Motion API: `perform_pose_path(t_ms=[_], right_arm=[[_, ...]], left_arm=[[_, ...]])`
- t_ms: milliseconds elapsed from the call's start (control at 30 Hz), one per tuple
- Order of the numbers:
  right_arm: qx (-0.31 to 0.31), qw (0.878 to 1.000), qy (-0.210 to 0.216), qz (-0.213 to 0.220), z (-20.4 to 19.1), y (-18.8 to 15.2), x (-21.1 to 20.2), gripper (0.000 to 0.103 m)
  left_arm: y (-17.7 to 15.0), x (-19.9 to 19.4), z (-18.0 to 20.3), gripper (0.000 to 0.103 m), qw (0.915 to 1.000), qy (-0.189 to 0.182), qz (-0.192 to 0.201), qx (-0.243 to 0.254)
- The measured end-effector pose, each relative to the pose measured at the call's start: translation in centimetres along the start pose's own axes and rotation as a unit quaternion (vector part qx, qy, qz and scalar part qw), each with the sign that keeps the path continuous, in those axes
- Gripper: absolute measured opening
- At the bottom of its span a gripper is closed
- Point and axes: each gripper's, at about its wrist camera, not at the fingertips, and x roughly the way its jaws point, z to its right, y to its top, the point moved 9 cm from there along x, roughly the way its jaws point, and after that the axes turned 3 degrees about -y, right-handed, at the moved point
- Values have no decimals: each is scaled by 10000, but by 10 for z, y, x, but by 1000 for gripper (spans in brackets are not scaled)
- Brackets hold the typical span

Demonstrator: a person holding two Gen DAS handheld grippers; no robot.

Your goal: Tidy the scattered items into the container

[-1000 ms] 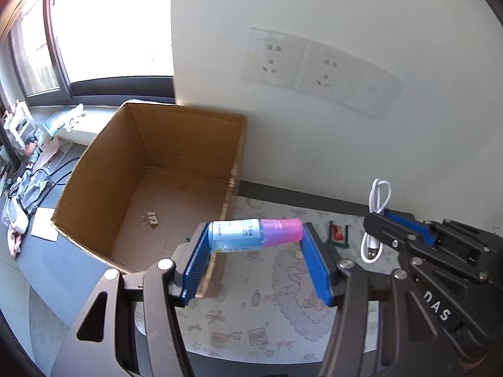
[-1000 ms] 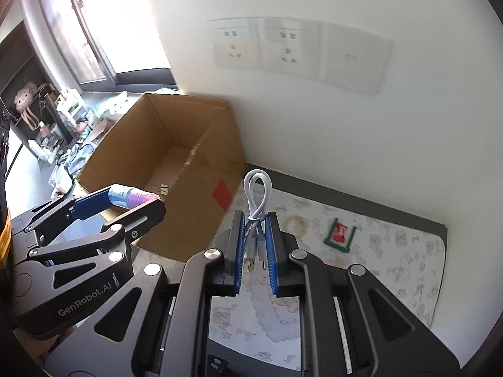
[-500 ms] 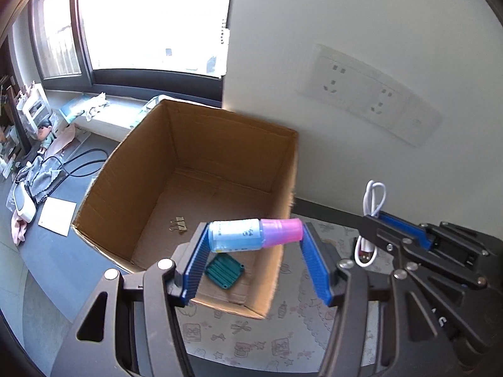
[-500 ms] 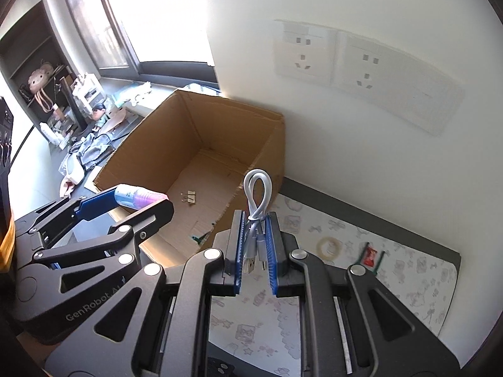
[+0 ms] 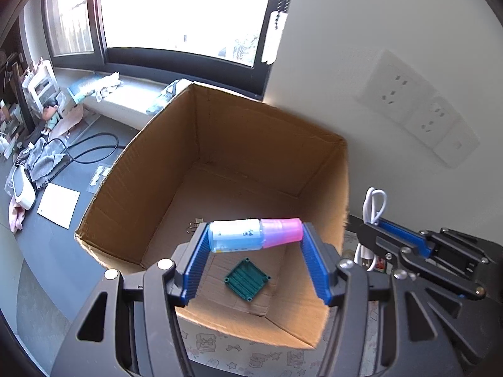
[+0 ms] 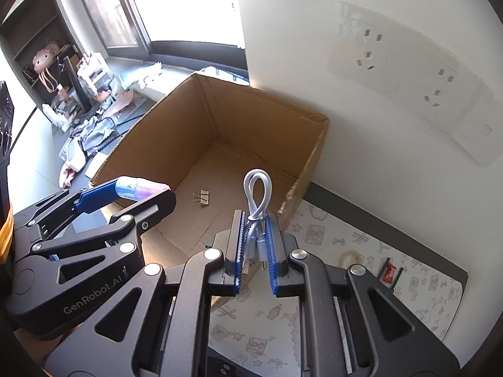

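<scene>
Cardboard box [image 5: 220,169] now fills the left wrist view; the left gripper [image 5: 255,242], clamped on the bottle [image 5: 254,235], has moved over it. Right wrist view: right gripper [image 6: 255,235], pinching the white cable [image 6: 256,201], has reached the rim, so both look ready to drop.

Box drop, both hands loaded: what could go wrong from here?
1. The bottle is clamped end to end in the left hand-held gripper, lying level. Released, it may roll or bounce on the box floor, or strike the green plate below it.
2. The cable in the right hand-held gripper hangs close to the box's right wall, near its torn edge. A release here might snag the rim or land it on the mat.
</scene>
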Motion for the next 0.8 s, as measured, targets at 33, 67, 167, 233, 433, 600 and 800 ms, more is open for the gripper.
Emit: perform_pose_path(t_ms=[33, 67, 167, 233, 433, 600, 800], right_arm=[[-13, 10000, 2, -22, -1, 1, 3, 13], [-33, 10000, 8, -52, -2, 3, 7, 13], [-93, 9998, 27, -149, -5, 6, 18, 13], [-134, 9997, 46, -223, -8, 8, 26, 13], [-245, 9987, 128, -419, -16, 10, 49, 13], [-329, 9976, 173, -579, -23, 10, 67, 13], [-366, 9969, 193, -669, -25, 9, 74, 12]], left_arm=[[1, 3, -3, 57, 10000, 5, -19, -24], [1, 6, -6, 57, 10000, 18, -44, -52], [3, 15, -15, 57, 9998, 60, -116, -121], [3, 22, -20, 57, 9997, 92, -158, -154], [2, 39, -35, 57, 9990, 139, -317, -287], [-2, 51, -44, 57, 9982, 186, -430, -362], [-4, 53, -50, 57, 9978, 169, -455, -451]])
